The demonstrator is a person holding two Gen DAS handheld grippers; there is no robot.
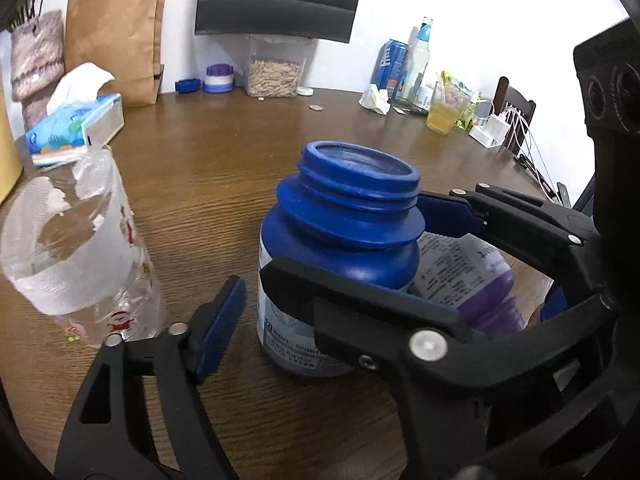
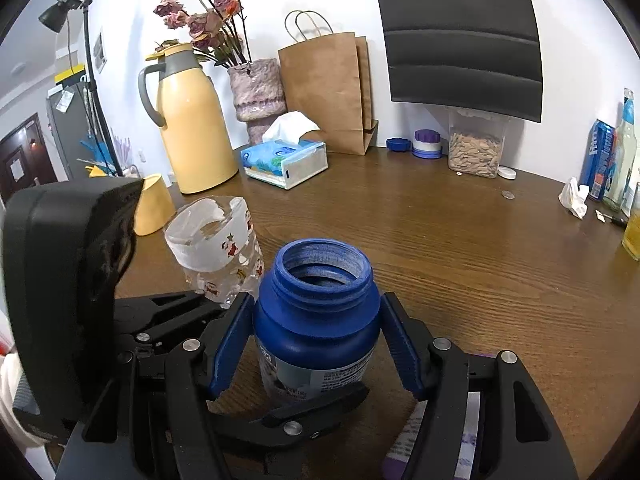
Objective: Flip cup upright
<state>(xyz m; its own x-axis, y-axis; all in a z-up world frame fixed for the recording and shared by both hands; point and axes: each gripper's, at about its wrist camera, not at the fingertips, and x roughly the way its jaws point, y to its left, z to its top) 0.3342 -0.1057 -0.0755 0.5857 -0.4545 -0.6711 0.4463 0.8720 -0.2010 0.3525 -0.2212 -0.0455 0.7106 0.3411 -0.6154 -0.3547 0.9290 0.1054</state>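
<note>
I count one blue jar (image 2: pixel 316 320), upright on the table (image 2: pixel 480 264), and one clear cup (image 2: pixel 218 248). My right tongs (image 2: pixel 316 344) straddle the jar, spread wide; my left tongs (image 1: pixel 320 280) likewise gape.

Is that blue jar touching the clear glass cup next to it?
Apart. In the left wrist view, bare brown table shows between the blue jar and the clear cup.

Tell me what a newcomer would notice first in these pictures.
The blue jar stands upright with its mouth open at the middle of the table, between the spread fingers of the right tool. Beside it stands a clear cup with a torn white band; the open left tool reaches in there too.
</note>
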